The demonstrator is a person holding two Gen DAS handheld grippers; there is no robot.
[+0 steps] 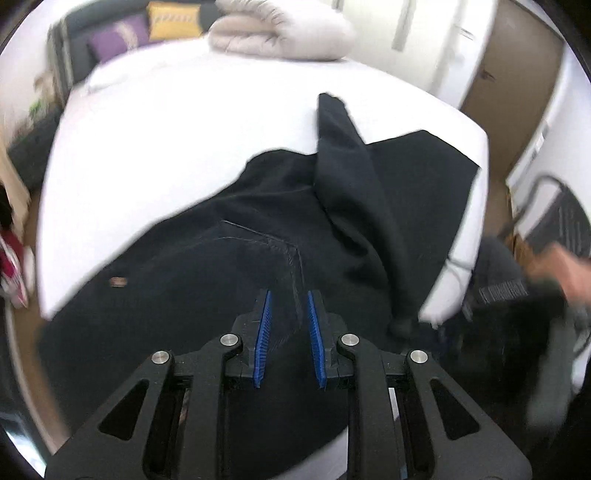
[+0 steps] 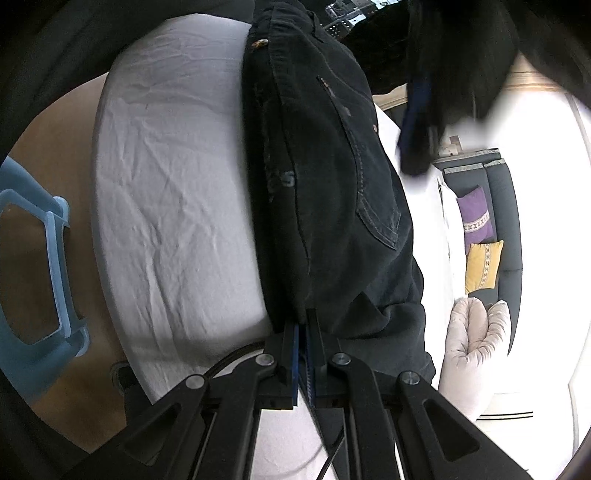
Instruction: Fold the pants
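White-sheeted bed (image 1: 155,147) fills both views, with brown floor (image 2: 55,147) around it.

Left gripper (image 1: 289,295): blue pads a narrow gap apart, dark cloth seen between and under them; whether they pinch it cannot be told, since the picture is blurred. It sits over the pants (image 1: 229,258), near a stitched seam.

Right gripper (image 2: 304,321): fingers pressed together, pinching an edge of the pants (image 2: 325,166).

Pants: black denim, spread over the near part of the bed. Waist end with a button and a back pocket shows in the right view. One fold stands up as a ridge in the left view.

Further out: folded beige quilt (image 1: 280,29) at the far end of the bed; purple cushion (image 2: 474,218) and yellow cushion (image 2: 484,266) on a dark sofa (image 2: 506,221). Blue plastic basket (image 2: 55,295) on the floor beside the bed; its contents are out of sight.
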